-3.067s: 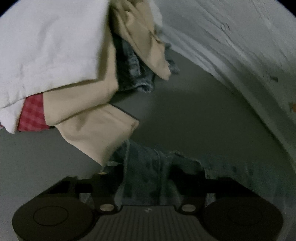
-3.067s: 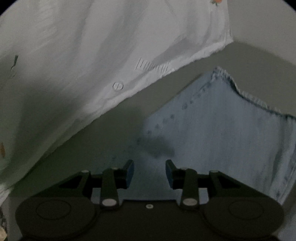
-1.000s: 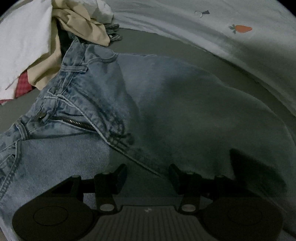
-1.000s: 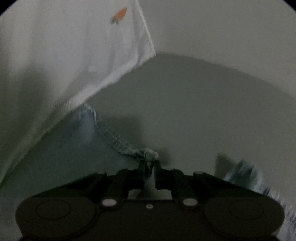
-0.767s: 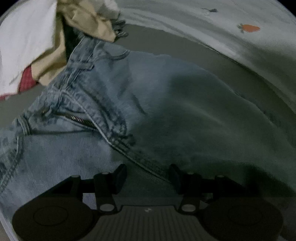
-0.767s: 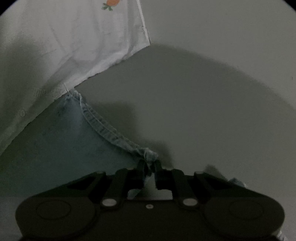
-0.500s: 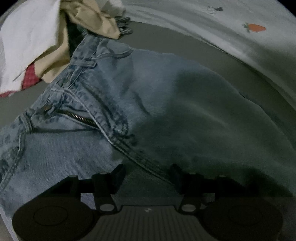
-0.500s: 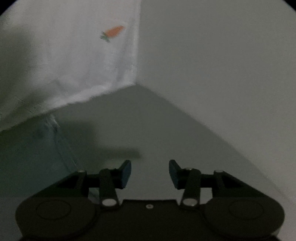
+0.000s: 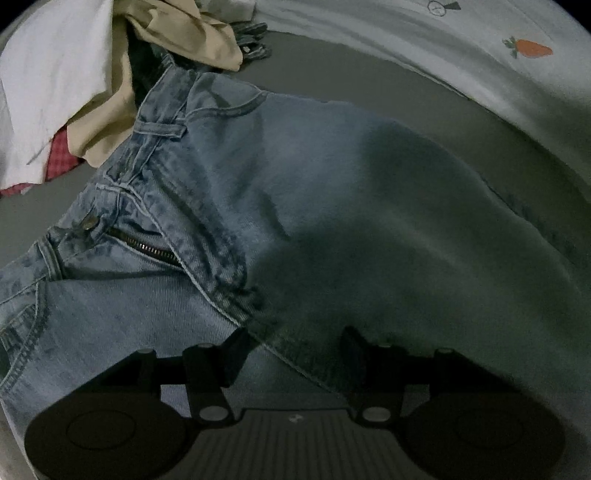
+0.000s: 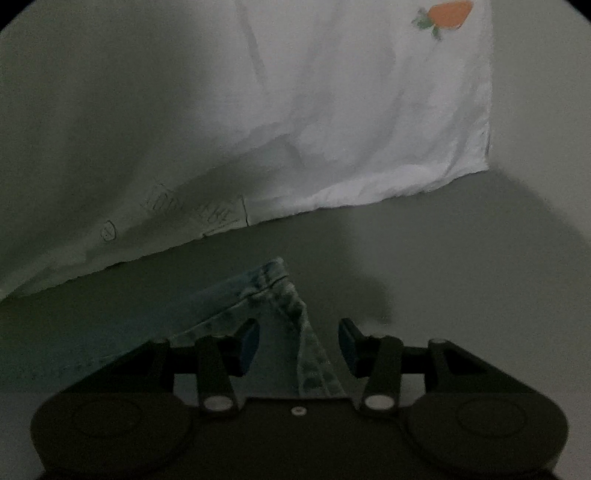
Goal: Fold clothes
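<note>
A: Where are the light blue denim jeans (image 9: 295, 206)?

B: Spread flat on the grey table (image 9: 388, 92), zipper open. Left hand-held gripper (image 9: 293, 345) gapes wide over the crotch seam, holding nothing. Right hand-held gripper (image 10: 298, 341) is also spread, straddling a hem corner (image 10: 275, 284), not pinching.

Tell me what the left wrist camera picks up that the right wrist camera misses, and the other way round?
Only the left view shows the top of the jeans: waistband, button and zipper, plus a pile of beige cloth, white cloth and red checked cloth.

Only the right view shows the hem end of a jeans leg, lying between the open jaws of the right gripper.

Both show denim, the grey surface, the white sheet with a carrot print, and an open gripper; the left gripper sits over the crotch seam.
</note>
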